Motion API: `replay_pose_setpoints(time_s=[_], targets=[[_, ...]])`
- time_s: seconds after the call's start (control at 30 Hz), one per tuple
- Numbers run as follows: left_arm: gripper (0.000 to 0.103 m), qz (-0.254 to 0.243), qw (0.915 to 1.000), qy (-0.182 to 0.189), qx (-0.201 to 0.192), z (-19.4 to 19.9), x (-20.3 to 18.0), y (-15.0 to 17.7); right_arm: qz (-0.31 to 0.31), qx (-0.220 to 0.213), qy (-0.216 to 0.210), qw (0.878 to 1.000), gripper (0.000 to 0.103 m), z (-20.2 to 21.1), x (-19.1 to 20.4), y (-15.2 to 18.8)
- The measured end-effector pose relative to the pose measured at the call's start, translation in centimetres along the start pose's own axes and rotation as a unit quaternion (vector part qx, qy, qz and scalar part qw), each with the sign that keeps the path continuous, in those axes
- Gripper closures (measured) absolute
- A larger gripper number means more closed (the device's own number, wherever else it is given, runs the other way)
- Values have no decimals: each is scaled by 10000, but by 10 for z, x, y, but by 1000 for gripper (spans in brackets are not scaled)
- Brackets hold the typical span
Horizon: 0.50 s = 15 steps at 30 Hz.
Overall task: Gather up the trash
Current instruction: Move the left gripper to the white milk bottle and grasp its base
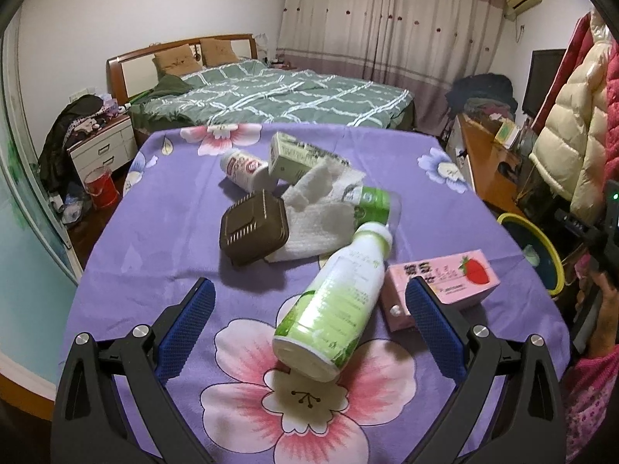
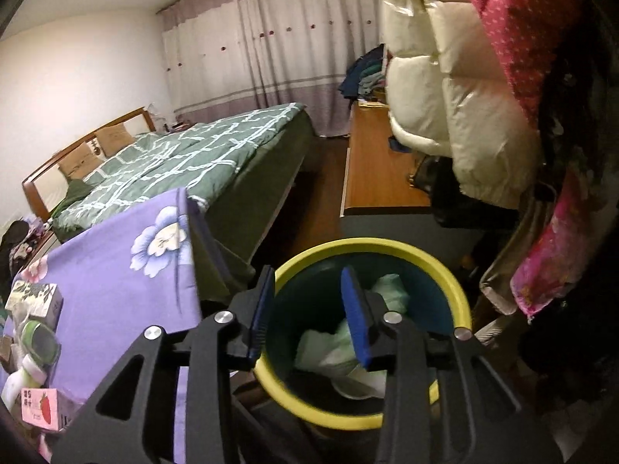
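Note:
My left gripper [image 1: 309, 309] is open over the purple flowered tablecloth [image 1: 154, 232], with a green-and-white bottle [image 1: 336, 301] lying between its fingers. A pink strawberry carton [image 1: 445, 282] lies just right of it. Farther back lie a brown box [image 1: 253, 226], white wrapping [image 1: 317, 212], another green bottle [image 1: 371, 201], a small white bottle [image 1: 243, 168] and a green carton [image 1: 294, 158]. My right gripper [image 2: 307, 309] is open and empty above the yellow-rimmed bin [image 2: 460, 294], which holds pale crumpled trash [image 2: 332, 352].
The bin [image 1: 541, 247] stands off the table's right edge. A bed [image 1: 271, 96] lies beyond the table. A wooden desk [image 2: 375, 170] and hanging coats [image 2: 456, 116] crowd the right side. A red bucket [image 1: 101, 187] and a nightstand [image 1: 104, 150] stand at left.

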<state>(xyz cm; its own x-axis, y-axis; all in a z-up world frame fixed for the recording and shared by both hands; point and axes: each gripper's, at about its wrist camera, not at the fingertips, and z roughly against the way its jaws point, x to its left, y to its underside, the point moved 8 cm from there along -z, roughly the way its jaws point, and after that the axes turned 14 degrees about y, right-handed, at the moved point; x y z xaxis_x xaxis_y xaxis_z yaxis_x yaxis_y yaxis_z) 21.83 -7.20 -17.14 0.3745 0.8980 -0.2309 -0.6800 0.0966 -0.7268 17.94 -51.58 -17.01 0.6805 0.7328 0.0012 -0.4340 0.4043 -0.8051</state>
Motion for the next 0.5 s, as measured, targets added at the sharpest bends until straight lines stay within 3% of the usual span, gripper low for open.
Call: replay_pose_setpoints(time_s=[0.27, 0.5], targets=[[6, 64, 9988, 332, 354, -23, 9, 18, 100, 13, -302, 9995, 66, 12, 23, 6], [6, -356, 9942, 768, 665, -47, 1, 33, 133, 60, -454, 9989, 65, 19, 35, 8]])
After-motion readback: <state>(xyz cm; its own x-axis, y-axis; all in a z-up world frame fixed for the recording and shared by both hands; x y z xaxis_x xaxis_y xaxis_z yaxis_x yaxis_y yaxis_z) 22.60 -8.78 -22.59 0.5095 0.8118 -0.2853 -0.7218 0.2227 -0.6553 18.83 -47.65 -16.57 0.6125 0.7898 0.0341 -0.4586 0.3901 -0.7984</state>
